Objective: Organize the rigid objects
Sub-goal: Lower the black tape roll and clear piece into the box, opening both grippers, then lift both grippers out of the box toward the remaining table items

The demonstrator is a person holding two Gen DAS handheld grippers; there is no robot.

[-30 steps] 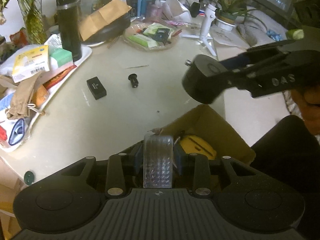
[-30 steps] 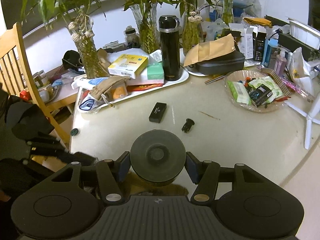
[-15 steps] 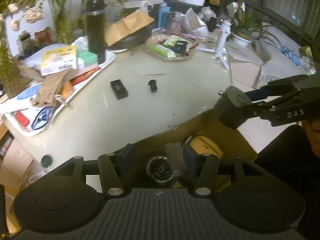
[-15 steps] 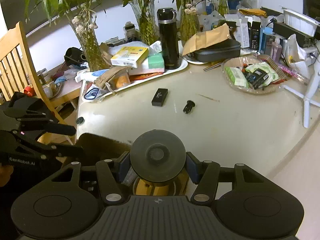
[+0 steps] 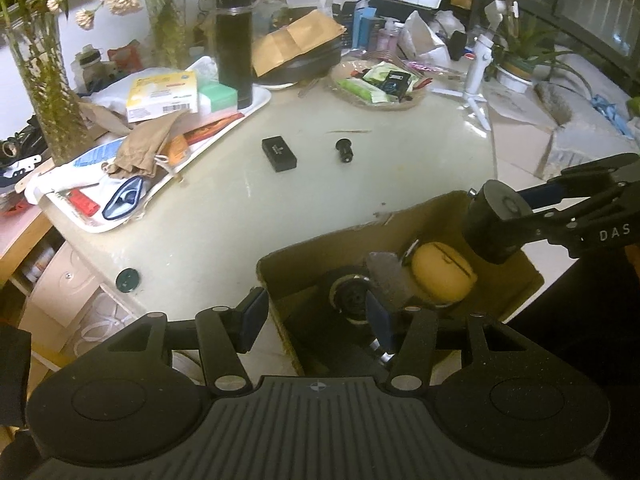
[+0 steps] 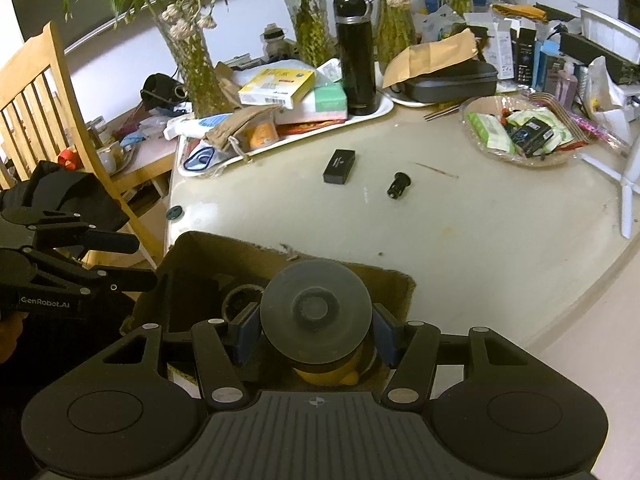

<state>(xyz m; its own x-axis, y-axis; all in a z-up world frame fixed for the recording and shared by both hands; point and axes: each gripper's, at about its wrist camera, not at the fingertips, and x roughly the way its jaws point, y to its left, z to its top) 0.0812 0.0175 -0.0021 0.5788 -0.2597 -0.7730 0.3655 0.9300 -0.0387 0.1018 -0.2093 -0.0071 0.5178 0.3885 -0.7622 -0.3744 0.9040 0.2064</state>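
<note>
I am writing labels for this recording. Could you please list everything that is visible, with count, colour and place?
cardboard box: one, brown, at the near table edge
yellow case: one, inside the box
round black disc: one, between the right gripper's pads, above the box
small black box: one, on the bare table
small black plug: one, right of it
black flask: one, upright on the white tray
white tray: one, full of packets, far left
clear bowl: one, holding sachets, far right
glass vases with plants: several, green, at the back
wooden chair: one, left of the table
left gripper: open, nothing in it
right gripper: shut on the disc
</note>
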